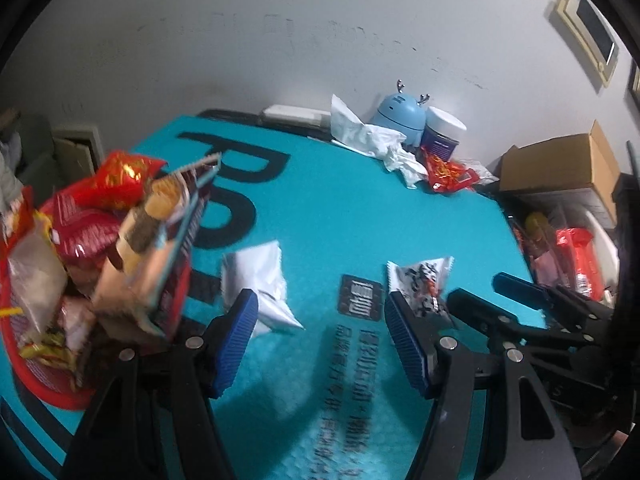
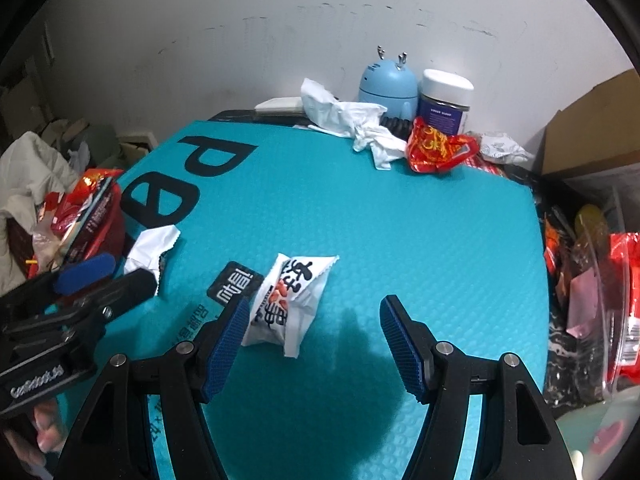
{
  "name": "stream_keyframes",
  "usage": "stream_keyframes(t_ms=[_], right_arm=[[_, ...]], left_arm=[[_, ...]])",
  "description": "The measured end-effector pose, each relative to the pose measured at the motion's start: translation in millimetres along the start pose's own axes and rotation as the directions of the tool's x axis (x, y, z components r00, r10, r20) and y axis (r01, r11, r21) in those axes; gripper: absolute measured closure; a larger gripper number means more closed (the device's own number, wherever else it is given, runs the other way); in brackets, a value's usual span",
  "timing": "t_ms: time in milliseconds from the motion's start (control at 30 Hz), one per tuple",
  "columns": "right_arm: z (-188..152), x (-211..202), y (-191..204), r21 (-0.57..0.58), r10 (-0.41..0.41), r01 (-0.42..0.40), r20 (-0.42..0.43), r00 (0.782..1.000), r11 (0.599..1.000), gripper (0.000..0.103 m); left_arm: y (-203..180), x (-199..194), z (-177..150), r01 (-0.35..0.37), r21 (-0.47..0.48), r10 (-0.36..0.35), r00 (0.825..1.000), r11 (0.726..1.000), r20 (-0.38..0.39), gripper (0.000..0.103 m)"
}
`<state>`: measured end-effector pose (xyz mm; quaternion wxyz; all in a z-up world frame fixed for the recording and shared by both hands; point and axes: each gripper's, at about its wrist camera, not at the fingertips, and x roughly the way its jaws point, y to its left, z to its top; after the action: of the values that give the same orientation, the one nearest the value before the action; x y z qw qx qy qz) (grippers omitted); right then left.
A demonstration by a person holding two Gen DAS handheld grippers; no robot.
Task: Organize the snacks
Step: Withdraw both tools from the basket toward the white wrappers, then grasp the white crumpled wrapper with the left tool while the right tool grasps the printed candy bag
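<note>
Two small snack packets lie on the teal mat point(image 1: 320, 216). A plain white packet point(image 1: 260, 288) sits just past the left finger of my left gripper point(image 1: 320, 336), which is open and holds nothing. A white packet with black and red print point(image 2: 292, 300) lies beside the left fingertip of my right gripper point(image 2: 314, 340), also open and low over the mat. The printed packet point(image 1: 420, 284) shows by the left gripper's right finger too. A red basket point(image 1: 40, 380) piled with snack bags stands at the left. A red snack bag point(image 2: 436, 148) lies at the mat's far side.
Crumpled white tissue point(image 2: 360, 124), a blue rounded device point(image 2: 386, 84) and a white-lidded jar point(image 2: 444, 100) stand along the back wall. A cardboard box point(image 1: 560, 160) and red bags point(image 2: 628, 300) crowd the right, beyond the table edge. The left gripper point(image 2: 108, 280) is near the plain packet point(image 2: 152, 248).
</note>
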<state>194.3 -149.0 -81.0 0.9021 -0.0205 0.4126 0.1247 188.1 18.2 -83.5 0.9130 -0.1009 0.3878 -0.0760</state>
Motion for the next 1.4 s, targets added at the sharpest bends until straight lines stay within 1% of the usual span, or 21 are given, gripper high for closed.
stream_keyframes(t_ms=[67, 133, 233, 333, 400, 467, 533, 633, 767, 833, 900, 933, 1000, 1033, 1067, 1167, 1267, 1400], right_arm=[[0, -1, -3, 0.011, -0.003, 0.003, 0.003, 1.000, 1.000, 0.035], [0, -1, -5, 0.018, -0.005, 0.005, 0.004, 1.000, 1.000, 0.035], [0, 0, -6, 0.019, -0.005, 0.005, 0.001, 1.000, 1.000, 0.035], [1, 2, -5, 0.013, -0.010, 0.010, -0.002, 1.000, 1.000, 0.035], [0, 2, -4, 0.011, -0.011, 0.011, -0.002, 1.000, 1.000, 0.035], [0, 3, -4, 0.009, -0.012, 0.012, -0.004, 1.000, 1.000, 0.035], [-1, 5, -3, 0.006, -0.009, 0.009, -0.009, 1.000, 1.000, 0.035], [-2, 9, -3, 0.012, 0.009, -0.009, -0.017, 1.000, 1.000, 0.035], [-3, 15, -5, 0.037, 0.032, -0.032, -0.023, 0.999, 0.999, 0.035], [-4, 19, -7, 0.056, 0.053, -0.051, -0.031, 0.998, 0.997, 0.037], [-6, 23, -7, 0.065, 0.063, -0.061, -0.039, 0.997, 0.996, 0.043], [-6, 25, -6, 0.066, 0.065, -0.062, -0.042, 0.997, 0.996, 0.044], [-8, 28, -6, 0.070, 0.087, -0.084, -0.039, 0.995, 0.994, 0.052], [-8, 29, -5, 0.072, 0.099, -0.096, -0.038, 0.994, 0.993, 0.054], [-8, 29, -4, 0.071, 0.107, -0.105, -0.034, 0.994, 0.992, 0.060], [-8, 26, 1, 0.049, 0.128, -0.127, -0.026, 0.991, 0.991, 0.076], [-8, 25, 4, 0.033, 0.116, -0.115, -0.026, 0.993, 0.993, 0.078], [-12, 21, 0, 0.059, 0.133, -0.131, -0.029, 0.991, 0.990, 0.079]], left_arm=[[-1, -3, -4, 0.016, -0.010, -0.016, 1.000, 1.000, 0.003, 0.038], [-2, -5, -8, 0.006, -0.017, -0.006, 1.000, 1.000, 0.006, 0.038], [0, -1, -14, -0.038, -0.046, 0.038, 0.999, 0.998, -0.012, 0.038], [5, 8, -17, -0.069, -0.075, 0.067, 0.997, 0.995, -0.033, 0.038], [9, 11, -16, -0.126, -0.083, 0.126, 0.992, 0.989, -0.006, 0.038], [13, 11, -13, -0.151, -0.092, 0.154, 0.988, 0.984, 0.026, 0.038], [12, 13, -10, -0.169, -0.073, 0.172, 0.984, 0.983, 0.041, 0.038], [9, 23, -5, -0.186, -0.031, 0.187, 0.982, 0.982, 0.026, 0.038], [7, 35, -1, -0.170, -0.007, 0.170, 0.986, 0.985, -0.004, 0.038], [9, 41, 0, -0.153, -0.009, 0.152, 0.988, 0.988, -0.029, 0.038], [15, 50, 1, -0.152, -0.029, 0.150, 0.987, 0.988, -0.061, 0.038], [16, 51, 0, -0.151, -0.031, 0.149, 0.987, 0.988, -0.053, 0.038], [17, 50, 0, -0.157, -0.021, 0.156, 0.987, 0.987, -0.036, 0.049], [17, 51, 0, -0.158, -0.015, 0.157, 0.987, 0.987, -0.036, 0.050], [17, 50, 1, -0.155, -0.009, 0.155, 0.987, 0.988, -0.032, 0.056], [15, 51, 1, -0.140, 0.006, 0.141, 0.989, 0.990, -0.036, 0.059], [10, 48, -2, -0.120, 0.020, 0.121, 0.992, 0.993, -0.042, 0.060], [2, 41, -12, -0.093, 0.044, 0.095, 0.994, 0.995, -0.059, 0.060]])
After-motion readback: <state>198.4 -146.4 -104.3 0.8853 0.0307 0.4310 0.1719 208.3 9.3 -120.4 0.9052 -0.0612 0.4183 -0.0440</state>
